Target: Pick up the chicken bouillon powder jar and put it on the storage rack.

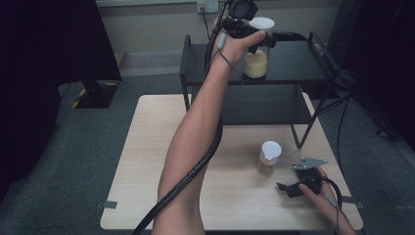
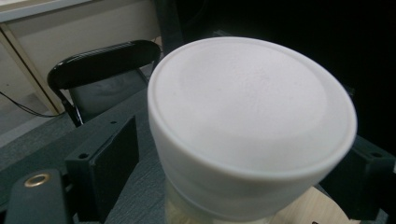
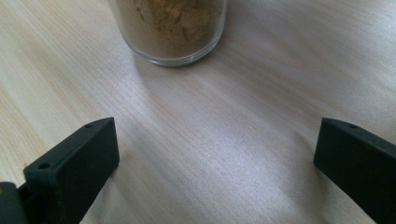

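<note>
A white-lidded jar of yellow powder is held on the black shelf by the left gripper, jaws clamped beside it. The right gripper is held agape near a second jar on the table.

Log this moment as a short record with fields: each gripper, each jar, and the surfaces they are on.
left gripper: raised at the black shelf, jaws either side of the white lid; contact not clear
shelf jar: glass, pale yellow powder, white lid, upright on the shelf's top level
right gripper: low over the wooden table, jaws wide apart, holding nothing
table jar: glass, brownish powder, white lid, upright, just ahead of the right gripper, untouched
</note>
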